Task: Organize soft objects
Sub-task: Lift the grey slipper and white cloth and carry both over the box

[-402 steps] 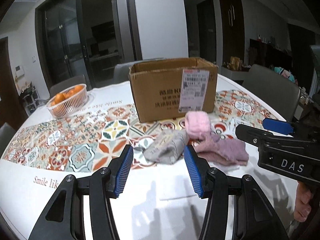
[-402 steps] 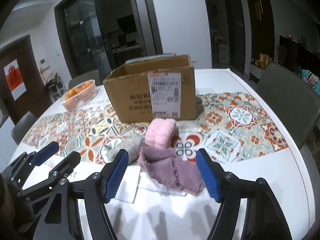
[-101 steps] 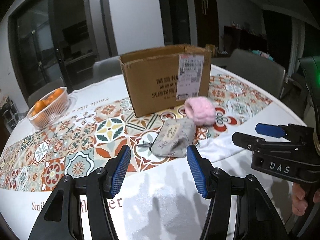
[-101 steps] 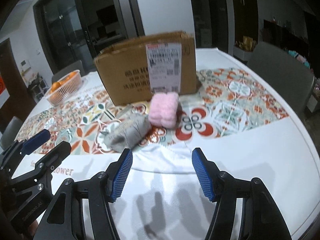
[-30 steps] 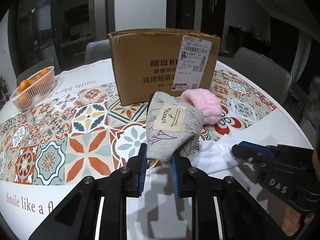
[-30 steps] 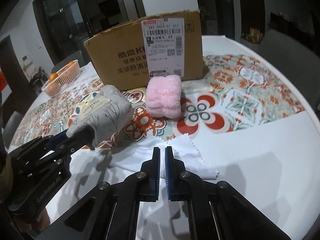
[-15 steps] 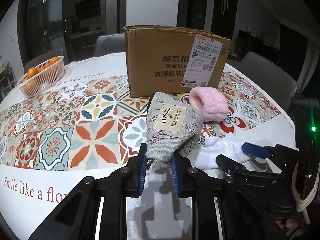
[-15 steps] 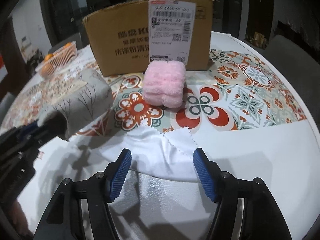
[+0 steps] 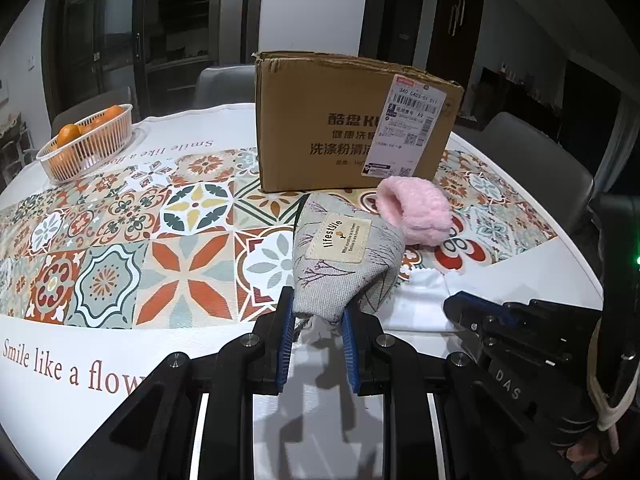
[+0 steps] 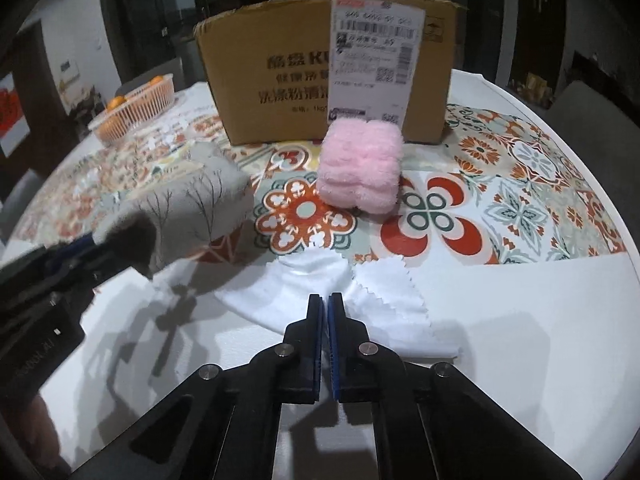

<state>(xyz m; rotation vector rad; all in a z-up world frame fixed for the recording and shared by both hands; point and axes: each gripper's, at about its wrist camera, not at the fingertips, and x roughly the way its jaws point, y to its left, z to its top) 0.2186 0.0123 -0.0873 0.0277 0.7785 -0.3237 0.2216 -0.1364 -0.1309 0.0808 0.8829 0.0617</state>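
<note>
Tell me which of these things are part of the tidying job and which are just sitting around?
Part of the job:
grey pouch, held in left claw
white cloth, pinched by right claw
pink fluffy roll
cardboard box, likely

Just lying about:
basket of oranges
patterned tablecloth

Each camera sits just behind its own claw, low over the worktop (image 9: 120, 360), facing forward along the fingers, which fill the bottom at 6 o'clock.

The left wrist view looks toward the cardboard box (image 9: 344, 128) at 12 o'clock, with the grey pouch (image 9: 344, 256) very near, the fruit basket (image 9: 86, 142) far off at 10 o'clock, and the right claw (image 9: 450, 306) entering at 4 o'clock.

The right wrist view faces the same cardboard box (image 10: 320, 76) from nearer, with the white cloth (image 10: 332, 292) close under the lens and the left claw (image 10: 86, 246) at 9 o'clock.

Both views share the box, the pink roll (image 9: 416, 210) (image 10: 360, 168), the pouch, the basket and the patterned runner (image 9: 180, 240).
</note>
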